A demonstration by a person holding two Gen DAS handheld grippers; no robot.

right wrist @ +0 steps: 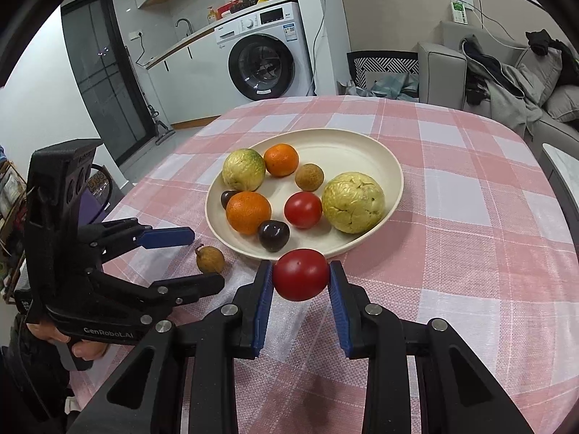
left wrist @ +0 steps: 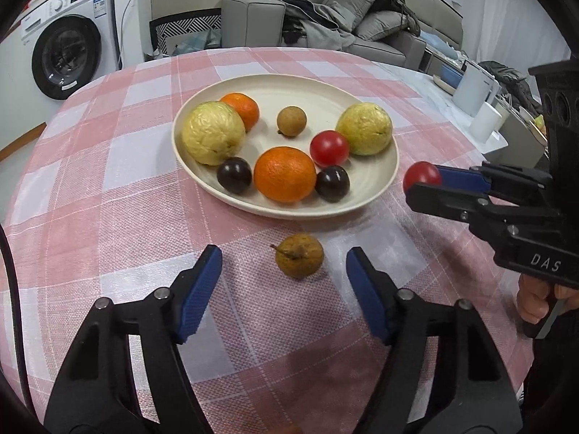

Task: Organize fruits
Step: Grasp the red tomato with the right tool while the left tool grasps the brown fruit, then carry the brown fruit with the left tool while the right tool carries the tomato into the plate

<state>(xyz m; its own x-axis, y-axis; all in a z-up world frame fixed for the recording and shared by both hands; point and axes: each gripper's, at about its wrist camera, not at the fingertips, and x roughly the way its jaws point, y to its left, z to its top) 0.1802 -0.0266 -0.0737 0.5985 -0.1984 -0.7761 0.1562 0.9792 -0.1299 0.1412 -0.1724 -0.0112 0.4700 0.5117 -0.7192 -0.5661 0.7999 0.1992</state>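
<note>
A cream plate (left wrist: 380,181) (right wrist: 362,144) on the pink checked cloth holds two yellow-green guavas, two oranges, a red tomato (left wrist: 329,148), a brown longan and two dark plums. My right gripper (right wrist: 300,282) (left wrist: 416,182) is shut on a second red tomato (right wrist: 299,274) (left wrist: 421,174), held above the cloth just off the plate's near rim. My left gripper (left wrist: 284,269) (right wrist: 202,253) is open, its fingers on either side of a brown longan with a stem (left wrist: 298,260) (right wrist: 210,259) that lies on the cloth in front of the plate.
A washing machine (right wrist: 267,61) stands beyond the table. A grey sofa (left wrist: 325,25) piled with clothes sits behind it, with a patterned chair (right wrist: 383,65) beside. White items (left wrist: 481,108) stand on a side surface to the right.
</note>
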